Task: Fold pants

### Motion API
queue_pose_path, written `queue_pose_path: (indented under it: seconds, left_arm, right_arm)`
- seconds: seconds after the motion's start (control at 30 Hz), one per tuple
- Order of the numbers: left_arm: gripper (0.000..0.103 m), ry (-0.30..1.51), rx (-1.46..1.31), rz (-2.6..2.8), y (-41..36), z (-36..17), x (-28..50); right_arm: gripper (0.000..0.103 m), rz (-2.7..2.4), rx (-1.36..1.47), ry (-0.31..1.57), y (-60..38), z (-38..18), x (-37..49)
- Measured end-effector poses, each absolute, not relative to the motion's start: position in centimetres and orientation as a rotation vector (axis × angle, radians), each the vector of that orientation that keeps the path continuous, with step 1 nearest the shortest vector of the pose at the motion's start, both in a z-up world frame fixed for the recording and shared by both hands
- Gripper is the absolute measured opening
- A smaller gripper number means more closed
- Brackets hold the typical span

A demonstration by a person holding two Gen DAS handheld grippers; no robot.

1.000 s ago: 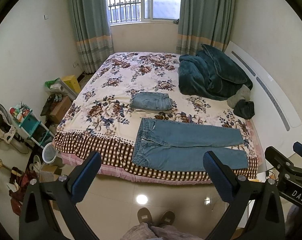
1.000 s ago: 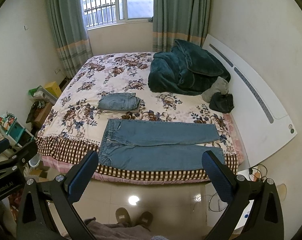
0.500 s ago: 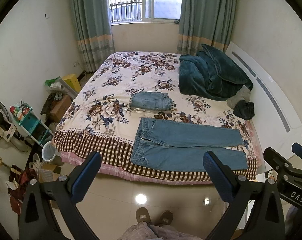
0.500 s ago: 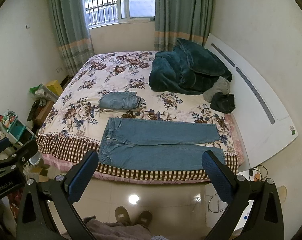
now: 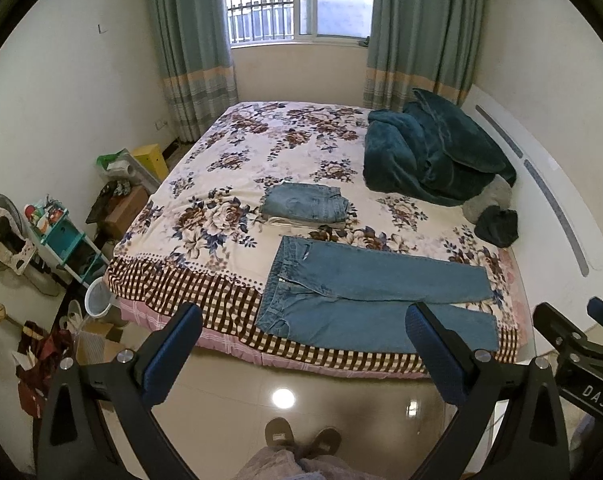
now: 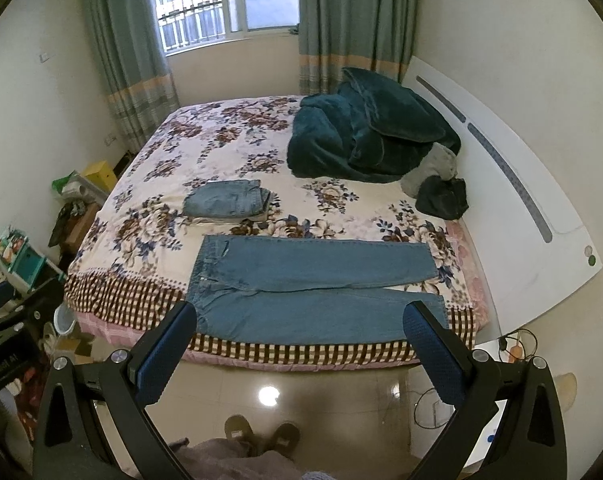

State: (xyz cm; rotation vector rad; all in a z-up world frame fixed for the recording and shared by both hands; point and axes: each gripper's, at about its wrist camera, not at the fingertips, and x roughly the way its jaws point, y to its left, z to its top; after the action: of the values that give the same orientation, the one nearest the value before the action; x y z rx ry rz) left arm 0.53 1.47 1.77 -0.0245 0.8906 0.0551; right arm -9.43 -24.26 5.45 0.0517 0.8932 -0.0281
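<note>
A pair of blue jeans (image 5: 365,296) lies flat and spread on the near edge of the bed, waistband to the left, legs to the right; it also shows in the right wrist view (image 6: 313,284). A folded pair of jeans (image 5: 305,202) rests behind it on the floral bedspread (image 5: 221,216), also seen in the right wrist view (image 6: 225,200). My left gripper (image 5: 303,354) is open and empty, held above the floor in front of the bed. My right gripper (image 6: 301,352) is open and empty, likewise short of the bed.
A teal blanket (image 5: 433,152) and dark clothes (image 5: 495,226) lie at the bed's right by the white headboard (image 6: 513,208). Clutter, a fan and a shelf (image 5: 61,240) stand on the left floor. My slippers (image 5: 301,438) are on the glossy tiles.
Both grippers have risen and drifted slightly toward the bed, so the jeans sit a little higher and larger in view. The jaws stay open.
</note>
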Motion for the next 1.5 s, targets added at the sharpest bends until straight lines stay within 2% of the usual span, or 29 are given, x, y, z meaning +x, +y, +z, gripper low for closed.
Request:
queue_pose_path:
  seconds: [0.13, 0.3, 0.5, 0.67, 0.83, 1.2, 1.27, 1.4, 1.5]
  left_arm:
    - [0.103, 0.877, -0.011, 0.089, -0.1, -0.2, 3.4]
    - [0.103, 0.941, 0.002, 0.123, -1.5, -4.6, 10.4]
    - [0.103, 1.038, 0.038, 0.164, -3.9, -11.6, 20.3]
    - [0.103, 1.183, -0.031, 0.215, -3.3, -19.0, 30.1]
    - [0.103, 1.356, -0.184, 0.372, -0.4, -29.6, 40.4]
    - [0.102, 1.539, -0.535, 0.686, 6.0, -50.2, 51.2]
    - [0.1, 1.543, -0.605, 0.708, 6.6, -53.5, 52.1]
    - [0.083, 1.555, -0.685, 0.761, 7.4, -57.6, 52.4]
    - [0.084, 1.552, -0.704, 0.808, 7.2, -58.7, 52.9]
  right_arm:
    - [0.103, -0.091, 0.081, 0.905, -26.5, 3.2, -5.9]
    - [0.103, -0.179, 0.125, 0.939, -30.0, -0.7, 0.5]
    - [0.103, -0.259, 0.268, 1.075, -35.6, -8.2, 10.8]
    - [0.103, -0.361, 0.428, 1.223, -41.4, -17.7, 21.3]
    - [0.103, -0.47, 0.569, 1.347, -46.5, -28.6, 30.7]
    - [0.101, -0.624, 0.655, 1.417, -53.8, -50.2, 45.8]
    - [0.096, -0.619, 0.652, 1.453, -54.4, -53.6, 47.4]
    - [0.096, -0.642, 0.636, 1.487, -55.7, -57.7, 49.2]
    - [0.096, -0.665, 0.63, 1.483, -56.6, -59.6, 50.6]
